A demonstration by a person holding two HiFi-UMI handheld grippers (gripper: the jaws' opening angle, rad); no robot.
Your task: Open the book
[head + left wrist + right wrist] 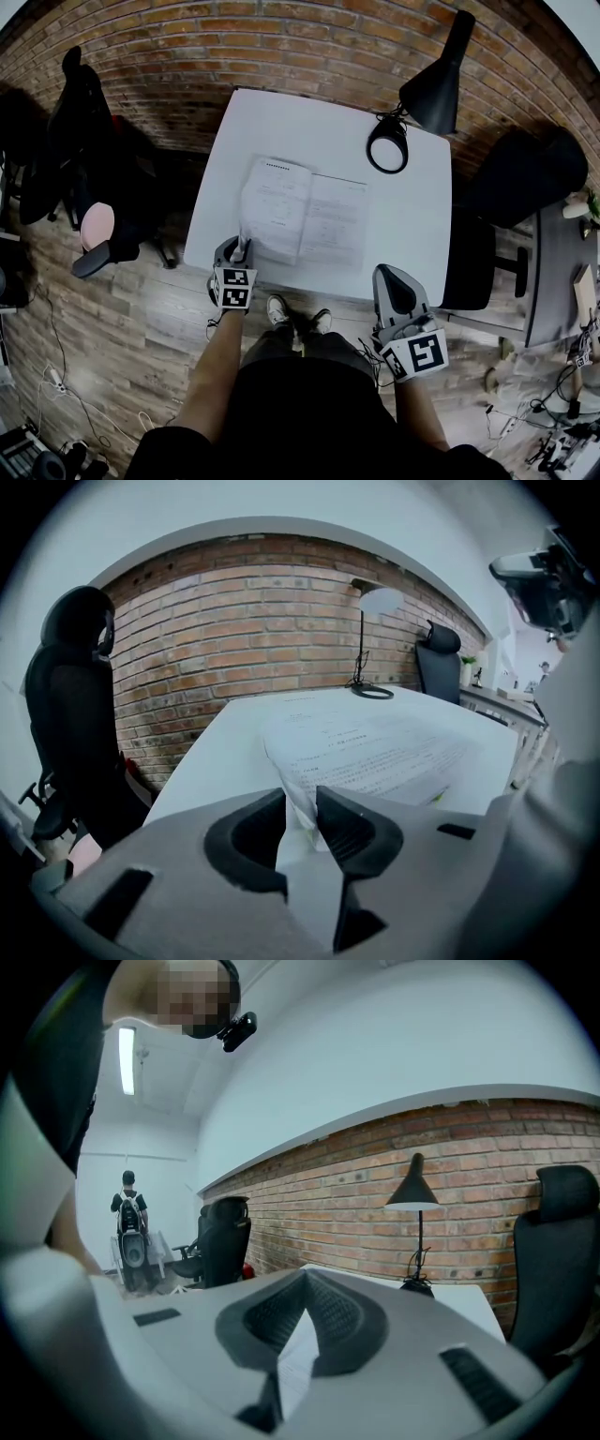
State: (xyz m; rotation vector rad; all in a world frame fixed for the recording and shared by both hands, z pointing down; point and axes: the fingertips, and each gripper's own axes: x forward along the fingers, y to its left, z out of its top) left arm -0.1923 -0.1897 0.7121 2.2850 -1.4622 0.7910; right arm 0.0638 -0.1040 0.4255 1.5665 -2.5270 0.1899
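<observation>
The book (302, 214) lies open on the white table (281, 122), printed pages facing up, also seen in the left gripper view (375, 752). My left gripper (240, 246) is at the book's near left corner. In the left gripper view the jaws (302, 794) stand slightly apart, and a curled page corner (298, 803) rises loosely between them. My right gripper (392, 274) hovers off the table's near edge, to the right of the book. Its jaws (305, 1279) meet at the tips with nothing in them.
A black desk lamp (427, 94) stands at the table's far right, its round base (387, 145) beyond the book. Black office chairs stand to the left (80, 122) and right (525, 178). A brick wall runs behind. A person (128, 1213) stands far off.
</observation>
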